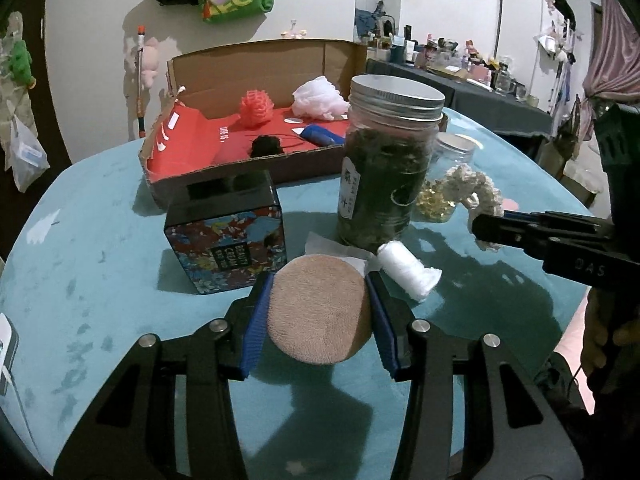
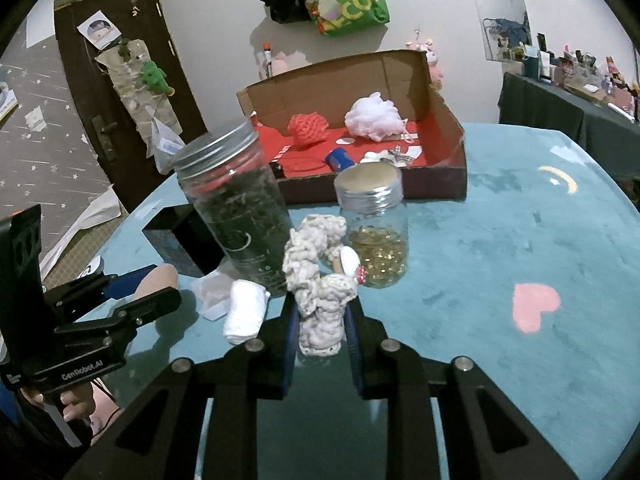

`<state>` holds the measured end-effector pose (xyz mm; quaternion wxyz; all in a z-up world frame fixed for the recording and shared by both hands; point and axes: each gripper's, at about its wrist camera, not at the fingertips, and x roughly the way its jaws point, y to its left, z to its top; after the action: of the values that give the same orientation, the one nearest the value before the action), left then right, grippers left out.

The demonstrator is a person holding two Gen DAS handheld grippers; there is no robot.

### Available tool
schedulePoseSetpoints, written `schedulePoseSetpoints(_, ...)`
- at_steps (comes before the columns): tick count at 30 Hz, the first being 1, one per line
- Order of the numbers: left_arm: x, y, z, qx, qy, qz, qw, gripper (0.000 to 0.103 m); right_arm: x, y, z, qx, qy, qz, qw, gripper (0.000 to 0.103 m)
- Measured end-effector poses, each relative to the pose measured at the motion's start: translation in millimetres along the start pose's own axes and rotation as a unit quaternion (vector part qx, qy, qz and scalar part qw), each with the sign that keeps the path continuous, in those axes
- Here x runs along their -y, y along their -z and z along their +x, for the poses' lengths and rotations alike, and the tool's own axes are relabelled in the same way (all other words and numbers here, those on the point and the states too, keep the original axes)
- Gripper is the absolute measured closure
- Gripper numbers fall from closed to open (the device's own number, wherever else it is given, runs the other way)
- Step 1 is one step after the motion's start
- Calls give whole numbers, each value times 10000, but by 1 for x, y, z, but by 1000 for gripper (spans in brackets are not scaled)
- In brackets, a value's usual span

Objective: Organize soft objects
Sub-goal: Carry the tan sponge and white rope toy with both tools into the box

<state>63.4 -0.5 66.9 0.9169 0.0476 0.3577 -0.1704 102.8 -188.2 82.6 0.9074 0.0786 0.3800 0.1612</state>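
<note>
Both pairs of blue-padded fingers are clamped on soft things: the left gripper (image 1: 320,312) squeezes a round tan powder puff (image 1: 318,308) between its pads, and the right gripper (image 2: 322,322) pinches a cream-white knitted plush toy (image 2: 318,280).

Beneath everything spreads the teal velvet-covered round table (image 1: 100,240). At its far side sits one open brown cardboard box with a red lining (image 1: 248,136), holding one coral-red mesh ball (image 1: 257,106), one white mesh bath pouf (image 1: 318,98), one small black fuzzy ball (image 1: 266,145) and a blue tube (image 1: 320,135). Two clear jars with silver screw lids stand nearer: the tall jar of dark dried leaves (image 1: 386,168) and the short jar of golden capsules (image 2: 376,232). One dark floral-printed square box (image 1: 228,240) stands left of the tall jar. One small white rolled cloth (image 1: 406,270) lies by the tall jar's foot, its long axis slanting away to the left in the left wrist view.

Only the right wrist view shows the brown door (image 2: 116,92), the pink heart on the table cover (image 2: 534,306) and the short jar whole; only the left wrist view shows the floral box's printed face.

The puff faces the left camera flat-on. The plush toy stands roughly upright, long axis vertical, rising out of the pads in front of the short jar.
</note>
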Motion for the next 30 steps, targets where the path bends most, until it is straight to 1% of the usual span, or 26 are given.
schedulePoseSetpoints(4, -2, -1, -1, 7, -30, -18, 10000, 59, 4, 2, -4, 4, 51, 47, 10000, 79)
schedulePoseSetpoints(10, -9, -7, -11, 113, 9, -98, 9999, 59, 5, -3, -16, 147, 111, 20, 9998, 79)
schedulePoseSetpoints(14, -16, -13, -19, 220, -107, -110, 9996, 59, 7, -8, -25, 245, 198, -7, 9995, 79)
schedulePoseSetpoints(20, -37, -22, -28, 286, -248, -293, 9989, 59, 17, -20, -35, 361, 349, 19, 9987, 79)
schedulePoseSetpoints(24, -51, -28, -32, 302, -467, -369, 9978, 59, 27, -29, -38, 385, 494, 61, 9980, 79)
schedulePoseSetpoints(30, -82, -31, -29, 137, -798, -556, 9952, 59, 46, -42, -34, 325, 681, 142, 9970, 79)
